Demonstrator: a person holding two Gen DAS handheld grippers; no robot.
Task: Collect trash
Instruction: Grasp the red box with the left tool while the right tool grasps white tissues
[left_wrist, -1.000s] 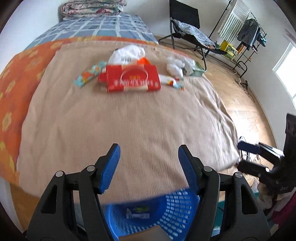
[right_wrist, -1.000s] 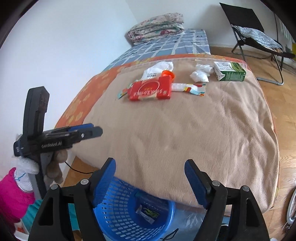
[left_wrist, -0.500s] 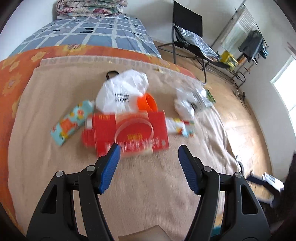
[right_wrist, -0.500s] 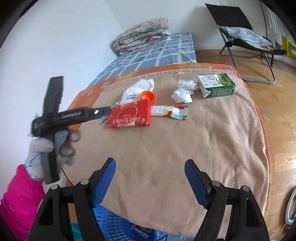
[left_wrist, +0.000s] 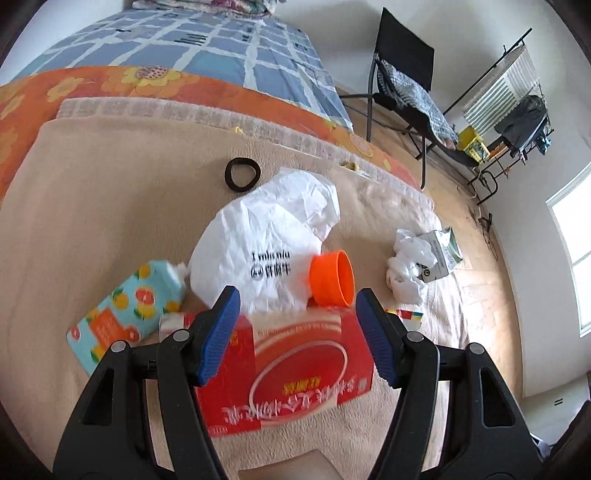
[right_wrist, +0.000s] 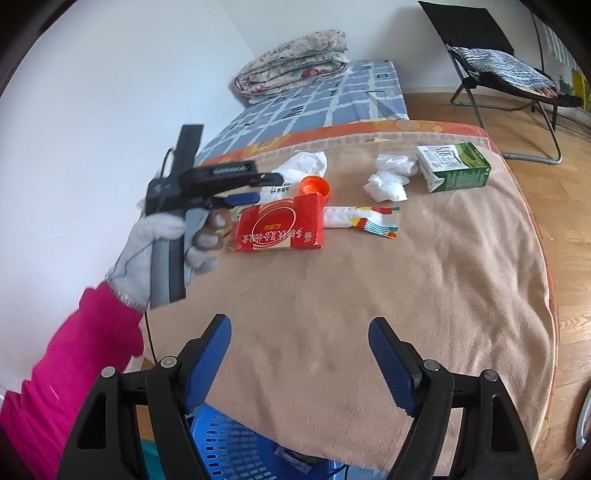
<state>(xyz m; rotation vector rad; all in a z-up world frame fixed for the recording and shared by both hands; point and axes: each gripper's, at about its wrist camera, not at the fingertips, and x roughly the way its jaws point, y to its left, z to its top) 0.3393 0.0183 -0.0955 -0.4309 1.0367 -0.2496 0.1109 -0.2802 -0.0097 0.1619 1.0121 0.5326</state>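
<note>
the left gripper, jaws spread and empty, has swung from over the blue basket out to hover just above the red box on the tan blanket, likely its next pickup, while the right gripper waits spread near the bed's edge.

A fuzzy matt blanket covers the bed. The red box is smooth glossy card, the white bag crinkled thin plastic, the orange cap smooth plastic. The basket is perforated blue plastic; the floor is polished wood.
</note>
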